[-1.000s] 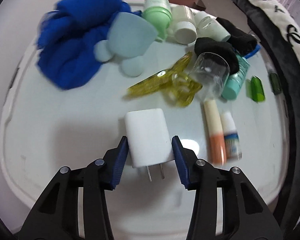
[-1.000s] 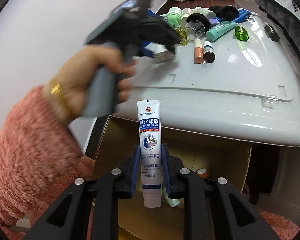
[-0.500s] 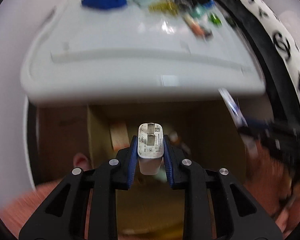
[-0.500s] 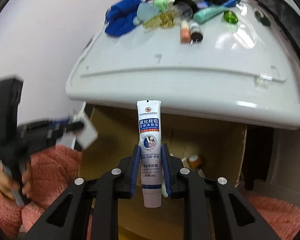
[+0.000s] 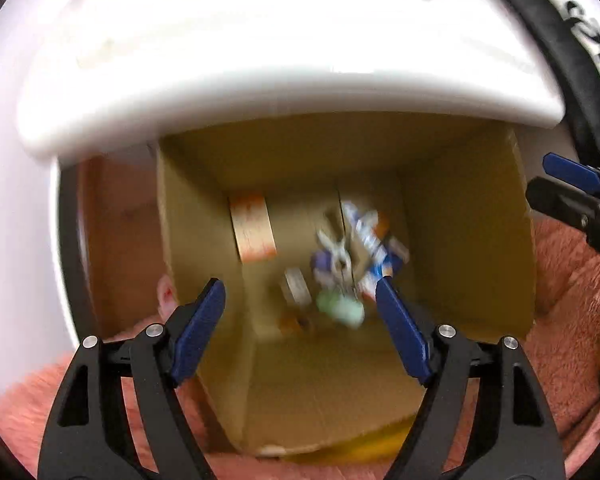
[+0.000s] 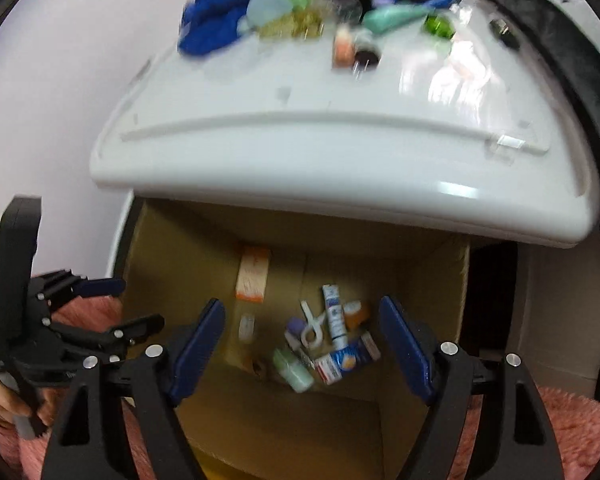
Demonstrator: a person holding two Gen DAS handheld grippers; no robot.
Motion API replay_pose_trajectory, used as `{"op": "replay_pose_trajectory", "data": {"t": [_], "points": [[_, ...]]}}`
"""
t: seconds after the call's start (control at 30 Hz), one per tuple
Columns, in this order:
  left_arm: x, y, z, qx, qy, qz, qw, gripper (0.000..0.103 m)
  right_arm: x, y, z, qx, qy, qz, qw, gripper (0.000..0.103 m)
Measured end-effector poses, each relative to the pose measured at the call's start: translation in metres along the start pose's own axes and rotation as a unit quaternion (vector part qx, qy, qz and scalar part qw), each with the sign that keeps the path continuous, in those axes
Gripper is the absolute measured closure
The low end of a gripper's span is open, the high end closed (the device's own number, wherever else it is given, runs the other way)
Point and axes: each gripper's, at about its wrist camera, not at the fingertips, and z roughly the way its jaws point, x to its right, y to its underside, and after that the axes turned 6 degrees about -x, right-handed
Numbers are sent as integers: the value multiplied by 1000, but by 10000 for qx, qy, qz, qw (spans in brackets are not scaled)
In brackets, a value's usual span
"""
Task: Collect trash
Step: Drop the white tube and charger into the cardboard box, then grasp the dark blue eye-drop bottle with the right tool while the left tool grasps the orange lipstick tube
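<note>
Both grippers hang open and empty over an open cardboard box (image 5: 472, 240) (image 6: 420, 280) that stands under the front edge of the white lid (image 6: 340, 128). My left gripper (image 5: 300, 320) also shows at the left of the right wrist view (image 6: 116, 308). My right gripper (image 6: 300, 336) also shows at the right edge of the left wrist view (image 5: 572, 184). On the box floor lie the white and blue tube (image 6: 334, 316), a white charger (image 6: 246, 326), a green bottle (image 6: 294, 370) and other small trash (image 5: 352, 256), blurred.
On the far part of the white lid (image 5: 260, 60) lie a blue cloth (image 6: 216, 24), a teal tube (image 6: 396, 16), a green bottle (image 6: 438, 26), an orange tube (image 6: 344, 46) and several more small items. Pink rug (image 6: 580, 432) surrounds the box. A dark cushion edge (image 6: 560, 20) runs along the right.
Both grippers have opened over the box. The white charger has left the left gripper and the white tube has left the right; both now lie in the box.
</note>
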Motion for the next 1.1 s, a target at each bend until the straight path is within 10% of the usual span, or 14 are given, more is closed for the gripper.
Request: {"op": "replay_pose_trajectory", "data": {"t": [0.27, 0.63, 0.8, 1.1], "points": [[-28, -30, -68, 2043, -987, -372, 9732, 14, 21, -94, -36, 1012, 690, 125, 9924, 34], [-57, -24, -52, 1621, -385, -883, 9821, 14, 27, -202, 55, 407, 1488, 283, 9876, 54], [-51, -23, -50, 1602, -259, -752, 9839, 14, 22, -209, 82, 106, 1731, 186, 9847, 79], [-46, -26, -43, 1578, -425, -599, 9847, 14, 37, -195, 50, 306, 1324, 428, 9898, 80]]}}
